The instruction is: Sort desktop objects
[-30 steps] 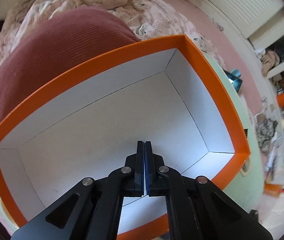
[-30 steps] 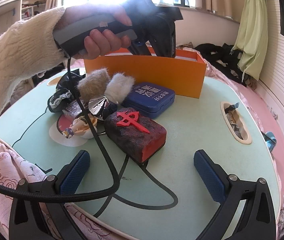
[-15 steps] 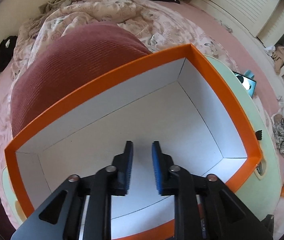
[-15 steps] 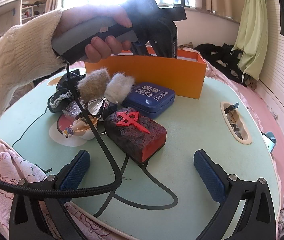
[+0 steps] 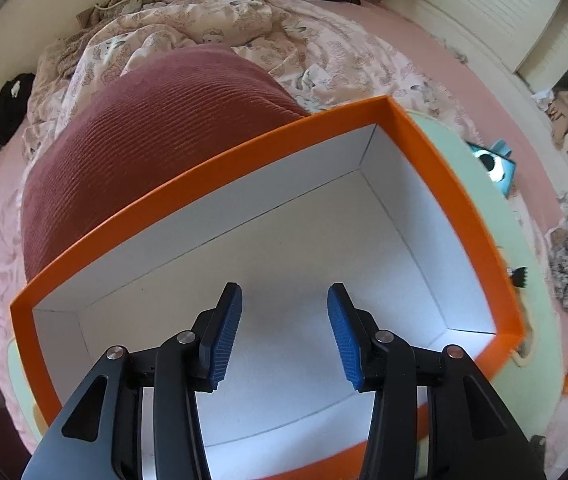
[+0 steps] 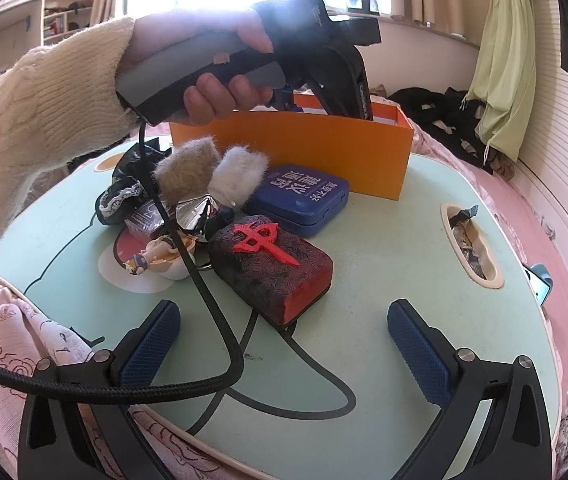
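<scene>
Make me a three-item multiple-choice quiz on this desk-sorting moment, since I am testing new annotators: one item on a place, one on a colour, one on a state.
1. Where does the left gripper point?
A. into the orange box
B. at the blue tin
C. at the floor

2. What colour is the raised character on the dark block?
A. white
B. red
C. green

3. How is the right gripper?
A. shut on the cable
B. shut on the block
C. open, holding nothing

Answers:
1 A: white box floor fills the left wrist view.
2 B: the red character lies on its top.
3 C: its pads stand wide apart over the green table.
</scene>
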The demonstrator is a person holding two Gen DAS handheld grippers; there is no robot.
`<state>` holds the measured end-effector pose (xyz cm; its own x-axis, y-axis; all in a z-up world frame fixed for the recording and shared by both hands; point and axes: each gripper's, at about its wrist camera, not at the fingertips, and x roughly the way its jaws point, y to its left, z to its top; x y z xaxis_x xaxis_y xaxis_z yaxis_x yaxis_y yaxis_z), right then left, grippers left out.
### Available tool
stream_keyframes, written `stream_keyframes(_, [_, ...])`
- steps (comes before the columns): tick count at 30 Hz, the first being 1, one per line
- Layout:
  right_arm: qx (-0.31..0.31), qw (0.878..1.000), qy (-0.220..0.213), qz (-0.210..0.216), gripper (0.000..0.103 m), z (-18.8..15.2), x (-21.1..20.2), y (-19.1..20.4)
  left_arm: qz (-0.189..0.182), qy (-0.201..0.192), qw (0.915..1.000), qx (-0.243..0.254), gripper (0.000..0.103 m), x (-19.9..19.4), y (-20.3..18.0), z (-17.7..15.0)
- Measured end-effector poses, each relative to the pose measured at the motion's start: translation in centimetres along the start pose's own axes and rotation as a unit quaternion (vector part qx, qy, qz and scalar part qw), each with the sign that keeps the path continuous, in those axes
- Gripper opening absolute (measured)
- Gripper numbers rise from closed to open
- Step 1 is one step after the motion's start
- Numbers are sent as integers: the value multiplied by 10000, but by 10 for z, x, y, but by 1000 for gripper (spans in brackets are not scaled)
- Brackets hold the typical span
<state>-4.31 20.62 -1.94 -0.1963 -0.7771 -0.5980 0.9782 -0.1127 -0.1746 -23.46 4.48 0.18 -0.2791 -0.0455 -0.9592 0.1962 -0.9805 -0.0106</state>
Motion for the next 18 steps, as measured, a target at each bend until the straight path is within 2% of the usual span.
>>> stream_keyframes(2, [-3,10000,0,5,103,0,0,0,58,-154,9999,-27,46,-9,1,-3])
stream_keyframes(4, [-5,10000,0,8,103,0,0,0,534,-570,9969,69,46,-26,-2,-9])
stream_keyframes(5, [-7,10000,0,11,103,0,0,0,773,-788,9938,156,46,-34,-6,-14])
stream_keyframes(6, [-7,10000,0,12,103,0,0,0,1107,-1143,9868,300,46,-49,-10,-21])
stream_keyframes(7, [-8,10000,0,15,103,0,0,0,1244,-1353,9823,371,46,-58,-12,-27])
stream_keyframes(9, [-11,10000,0,19,103,0,0,0,1379,-1824,9724,455,46,-83,-13,-45])
stream_keyframes(13, [-18,10000,0,33,103,0,0,0,1456,-2374,9589,540,69,-125,-7,-85])
stream_keyframes(16, [-21,10000,0,37,103,0,0,0,1686,-2599,9492,552,69,-156,-2,-117])
stream_keyframes(18, [-24,10000,2,39,103,0,0,0,1704,-2660,9472,555,69,-175,3,-136])
